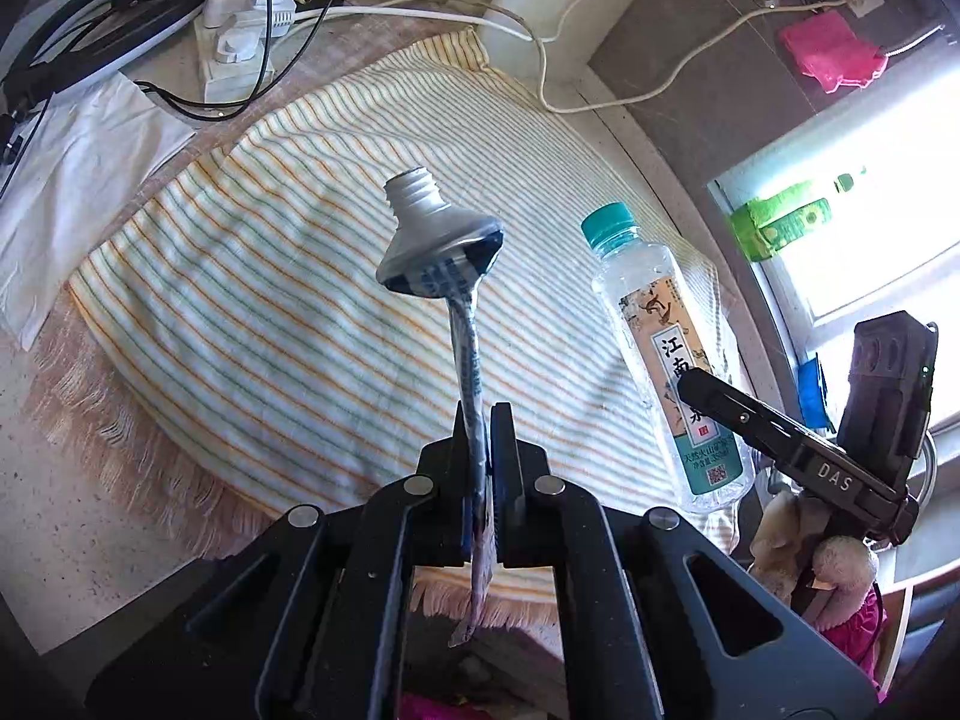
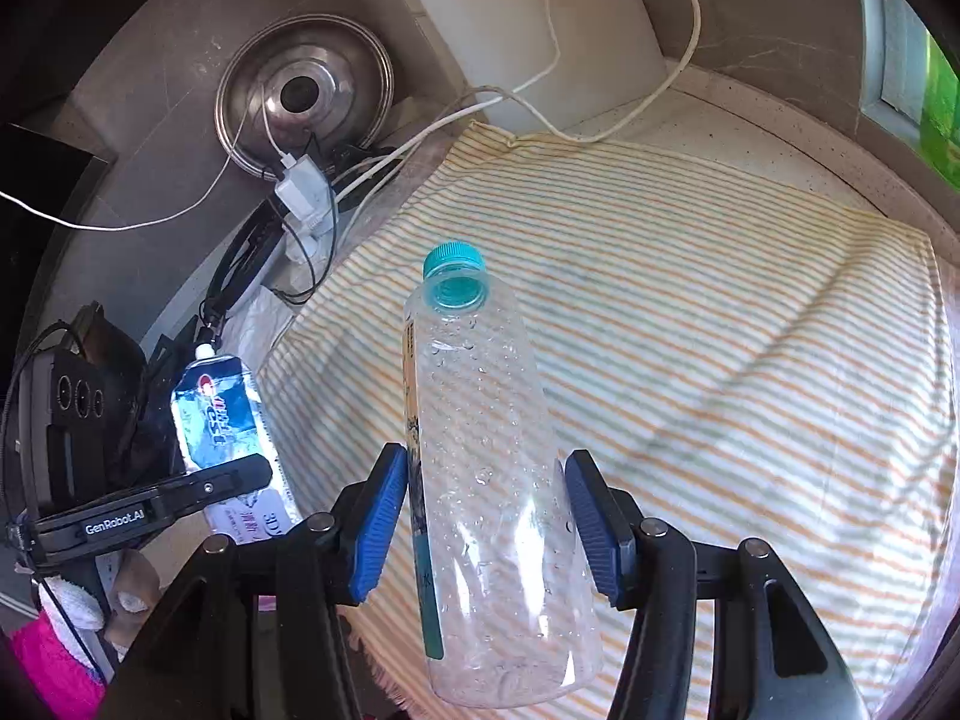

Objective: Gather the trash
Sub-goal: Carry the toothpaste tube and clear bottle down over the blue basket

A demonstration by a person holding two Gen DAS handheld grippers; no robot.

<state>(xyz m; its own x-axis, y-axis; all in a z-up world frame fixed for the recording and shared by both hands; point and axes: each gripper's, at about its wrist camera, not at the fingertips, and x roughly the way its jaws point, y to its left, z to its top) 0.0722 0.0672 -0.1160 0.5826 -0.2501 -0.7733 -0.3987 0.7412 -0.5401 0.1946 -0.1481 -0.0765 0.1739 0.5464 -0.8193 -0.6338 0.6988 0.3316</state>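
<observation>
**Both Grippers Loaded Above the Striped Cloth**

Speckled stone counter (image 1: 72, 540) runs along a grey tiled wall, and a striped cloth (image 1: 270, 276) with a fringed near edge covers most of its middle.

At the far left of the left wrist view, a white power strip (image 1: 237, 42) with several plugs and cables sits at the counter's back edge, with a folded white paper sheet (image 1: 78, 180) lying below it, beside the cloth. The right wrist view shows a steel pot lid (image 2: 306, 90) leaning against the wall behind the same plugs.

Centre of the left wrist view: the left gripper (image 1: 485, 456) has its jaws pressed together on the flattened body of a toothpaste tube (image 1: 441, 258). The tube stands up from the jaws, capless threaded neck uppermost, with its crimped tail hanging below them. The tube is held clear of the cloth.

Further right, the right gripper (image 2: 486, 516) clamps a clear plastic bottle (image 2: 492, 468) between its blue pads (image 2: 381, 522), one on each side of the lower body. The bottle carries a teal cap, a printed label along its left side, and droplets inside. It is lifted off the cloth and tilts slightly, cap away from the camera.

At the far right of the left wrist view, a bright window (image 1: 870, 252) meets the counter end.
</observation>
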